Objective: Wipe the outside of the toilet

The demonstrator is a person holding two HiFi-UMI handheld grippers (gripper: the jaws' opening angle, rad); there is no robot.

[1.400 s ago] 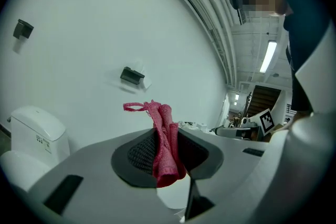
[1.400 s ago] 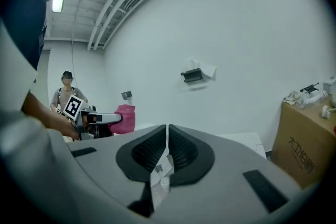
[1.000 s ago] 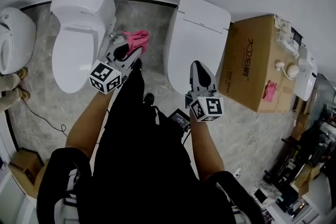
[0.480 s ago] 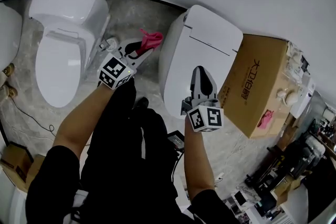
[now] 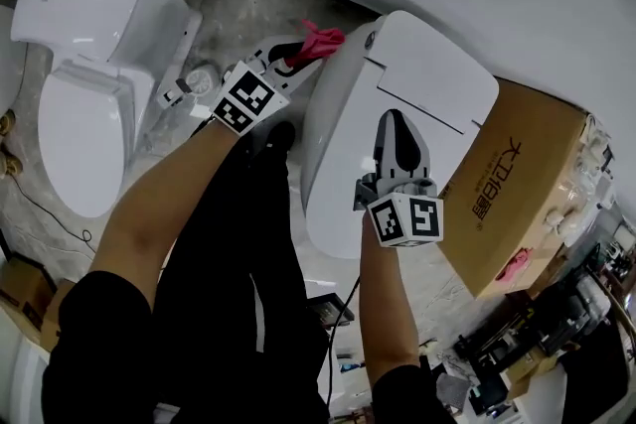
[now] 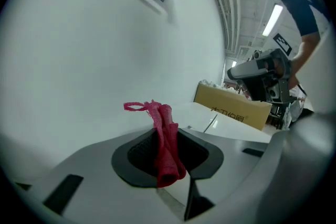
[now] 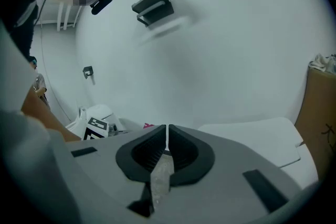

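Head view only: left claw (image 5: 296,58) with pink cloth (image 5: 319,41) at toilet (image 5: 333,154) rear corner.

Head view: I read even, diffuse indoor light, fairly bright; the glossy white closed-lid toilet (image 5: 397,129) carries a soft sheen, no hard glare; the speckled grey stone floor (image 5: 238,5) beside it sits in dull shadow; strong fisheye bends the wall line along the top. Both gripper views: black vignette at the corners, pale bluish cast; the long ceiling strip light (image 6: 273,19) burns out; the crumpled pink cloth (image 6: 165,139) reads sharp, near foreground soft.
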